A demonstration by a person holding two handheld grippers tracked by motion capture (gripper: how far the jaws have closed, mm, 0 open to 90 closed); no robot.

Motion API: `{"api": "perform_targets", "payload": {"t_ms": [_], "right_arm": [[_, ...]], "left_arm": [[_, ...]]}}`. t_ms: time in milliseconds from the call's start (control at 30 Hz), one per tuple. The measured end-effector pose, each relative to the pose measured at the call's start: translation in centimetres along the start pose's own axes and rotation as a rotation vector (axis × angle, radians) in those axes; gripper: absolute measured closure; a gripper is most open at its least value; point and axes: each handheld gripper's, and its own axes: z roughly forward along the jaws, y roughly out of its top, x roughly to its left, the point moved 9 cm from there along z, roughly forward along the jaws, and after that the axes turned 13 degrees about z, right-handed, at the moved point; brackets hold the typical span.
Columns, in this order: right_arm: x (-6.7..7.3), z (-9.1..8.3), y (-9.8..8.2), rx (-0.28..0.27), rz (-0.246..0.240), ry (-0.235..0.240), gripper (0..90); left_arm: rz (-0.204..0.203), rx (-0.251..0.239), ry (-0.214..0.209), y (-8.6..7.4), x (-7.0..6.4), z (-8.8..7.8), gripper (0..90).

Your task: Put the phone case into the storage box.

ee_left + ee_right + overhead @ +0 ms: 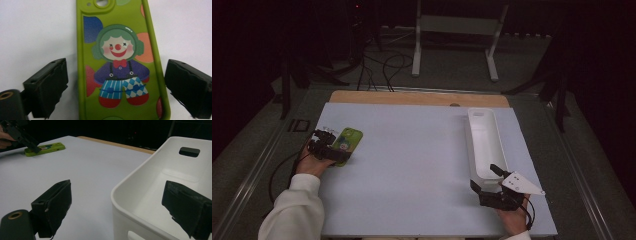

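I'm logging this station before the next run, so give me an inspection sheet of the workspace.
Surface: pale table top, wooden strip at far edge.
Job's things: green phone case lying flat at left; white bin at right, nothing seen inside.
Clutter: nothing seen.
Grippers: left gripper open, straddling the case without touching; right gripper open, astride the bin's near wall.
Cables: one trailing from each gripper; more on the floor.
Surroundings: dark room, white stand behind.

The phone case [345, 144] lies on the tabletop's [412, 165] left side; the bin [484, 142] stands well apart at the right.
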Motion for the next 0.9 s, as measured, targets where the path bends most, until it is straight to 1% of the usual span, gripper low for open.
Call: {"api": "perform_targets", "payload": {"t_ms": [133,267,333,400,500,600,833,900], "right_arm": [[0.00,-0.01,0.01,-0.001,0.000,0.000,8.9],[-0.02,-0.03,0.00,0.000,0.001,0.000,8.9],[-0.02,-0.01,-0.01,0.001,-0.001,-0.001,8.9],[0.02,-0.03,-0.01,0.000,0.000,0.000,8.9],[0.00,-0.09,0.02,-0.001,-0.004,0.000,8.9],[0.03,-0.06,0.00,0.000,-0.002,0.001,8.9],[-0.01,-0.04,0.01,0.000,0.000,-0.001,8.9],[-0.01,-0.04,0.01,0.000,0.000,-0.001,8.9]], "left_arm": [[-0.012,0.000,-0.015,0.02,-0.17,0.11,13.9],[-0.032,0.016,-0.021,-0.19,-0.25,0.31,14.1],[-0.031,0.024,-0.021,-0.28,-0.24,0.38,13.9],[-0.022,0.035,-0.018,-0.30,-0.27,0.44,13.6],[-0.027,0.047,-0.014,-0.27,-0.32,0.50,13.5],[-0.022,0.061,-0.016,-0.23,-0.33,0.53,13.4],[-0.021,0.059,-0.006,-0.22,-0.40,0.40,15.5],[-0.020,0.050,-0.002,-0.22,-0.40,0.36,15.8]]}}
